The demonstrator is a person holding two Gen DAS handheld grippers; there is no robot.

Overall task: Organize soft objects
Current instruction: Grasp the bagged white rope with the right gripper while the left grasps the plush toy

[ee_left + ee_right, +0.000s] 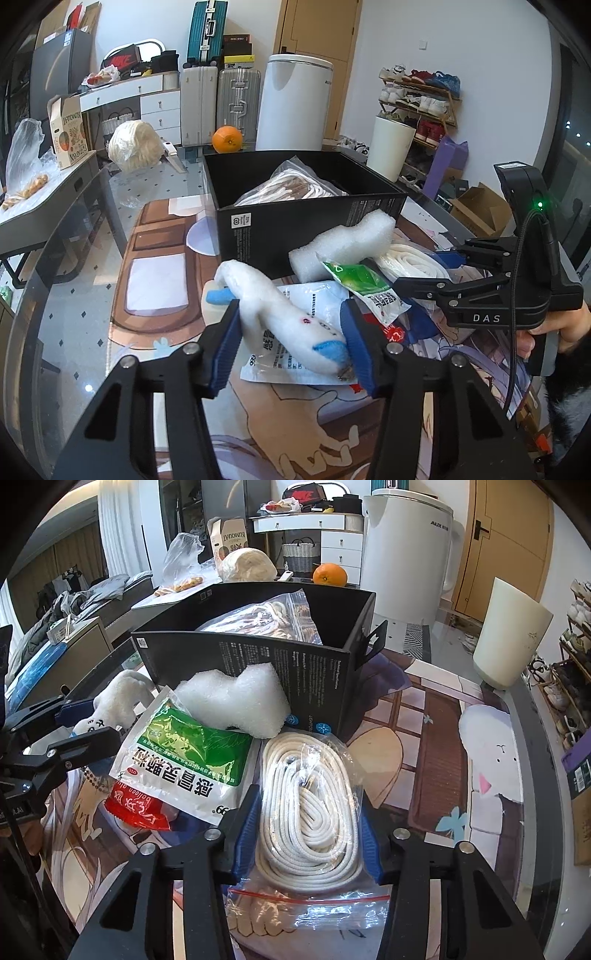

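Note:
A black box [306, 225] stands on the table and holds a bagged brown-and-white rope [291, 186]. My left gripper [291, 345] is open with its blue pads on either side of a white plush toy [280, 317] that lies on a white packet. My right gripper [306, 830] is open around a bagged coil of white rope [308, 812] lying on the mat; it also shows in the left wrist view [417, 291]. A white foam block [236, 701] leans against the box [258, 657]. A green-and-white medicine pouch [184, 760] lies over a red packet [138, 810].
An orange [227, 139] sits behind the box. A wrapped cream bundle [135, 146] and a kumquat carton [68, 129] stand at the far left. A white bin [511, 635] stands at the right table edge. The printed mat [155, 280] covers the glass table.

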